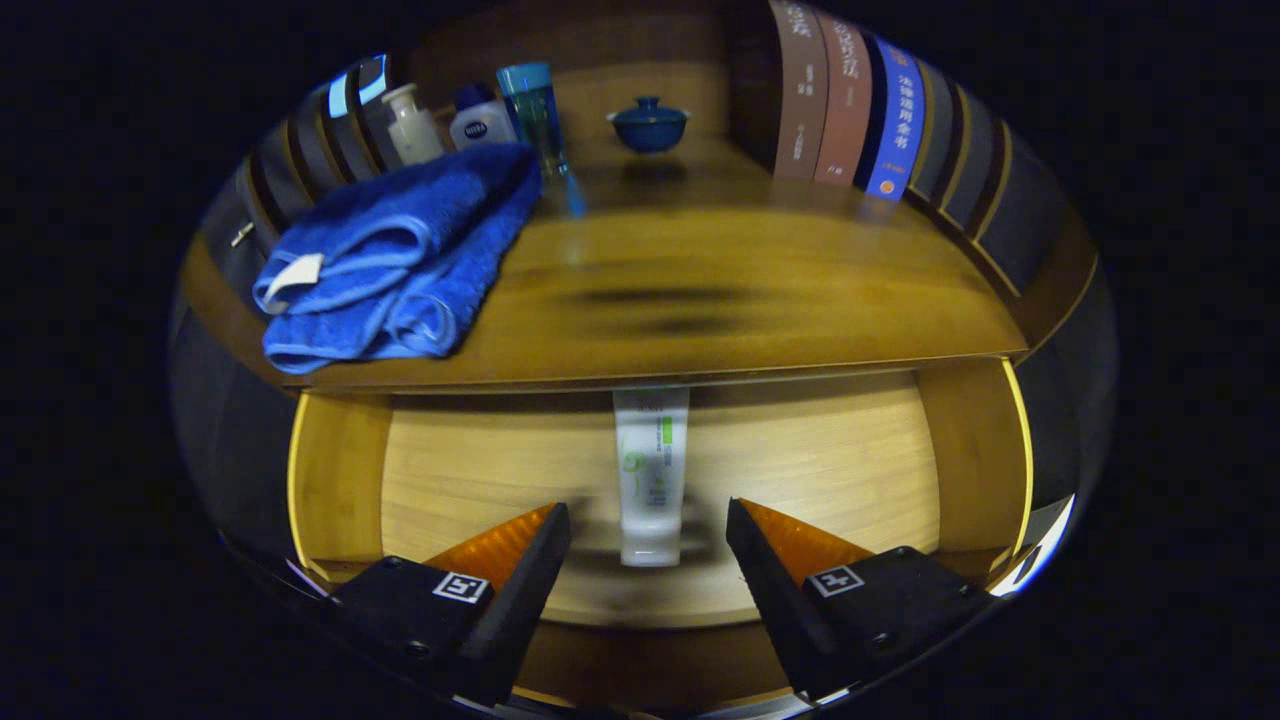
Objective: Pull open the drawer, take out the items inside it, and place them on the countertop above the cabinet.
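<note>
The wooden drawer (800,470) is pulled open below the countertop (720,290). A white tube with green print (650,475) lies lengthwise on the drawer floor, its cap end nearest me and its far end under the countertop edge. My gripper (648,525) is open above the drawer, and the tube's cap end lies between the two fingertips without touching them. A folded blue towel (395,265) lies on the countertop at the left, overhanging its front edge a little.
At the back of the countertop stand a small white bottle (412,122), a white bottle with a blue cap (478,118), a clear blue bottle (533,112) and a lidded blue bowl (649,123). Books (850,100) line the right side; dark books stand at the left.
</note>
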Available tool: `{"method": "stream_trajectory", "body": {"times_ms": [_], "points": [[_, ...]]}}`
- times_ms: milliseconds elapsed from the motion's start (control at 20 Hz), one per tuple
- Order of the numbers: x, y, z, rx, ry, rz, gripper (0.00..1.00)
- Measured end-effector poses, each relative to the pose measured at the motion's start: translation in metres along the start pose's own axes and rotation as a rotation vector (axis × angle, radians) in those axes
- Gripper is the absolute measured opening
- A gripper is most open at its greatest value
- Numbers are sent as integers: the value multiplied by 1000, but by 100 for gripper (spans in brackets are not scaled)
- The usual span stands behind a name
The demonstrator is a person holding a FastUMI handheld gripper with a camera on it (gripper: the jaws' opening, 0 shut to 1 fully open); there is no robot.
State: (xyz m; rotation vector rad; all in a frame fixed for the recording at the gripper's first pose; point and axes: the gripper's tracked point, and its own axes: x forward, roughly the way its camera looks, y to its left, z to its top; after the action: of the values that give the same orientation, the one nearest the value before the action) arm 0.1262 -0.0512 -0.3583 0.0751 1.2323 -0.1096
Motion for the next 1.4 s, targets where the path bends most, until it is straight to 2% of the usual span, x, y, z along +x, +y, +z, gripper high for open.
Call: {"method": "stream_trajectory", "body": {"times_ms": [150, 600, 900, 1050, 1400], "points": [[16, 0, -13, -7, 69, -11, 100], [41, 1, -16, 11, 141, -17, 63], [41, -1, -16, -21, 125, -21, 39], [32, 1, -21, -29, 130, -12, 39], [-13, 5, -26, -36, 51, 14, 39]]}}
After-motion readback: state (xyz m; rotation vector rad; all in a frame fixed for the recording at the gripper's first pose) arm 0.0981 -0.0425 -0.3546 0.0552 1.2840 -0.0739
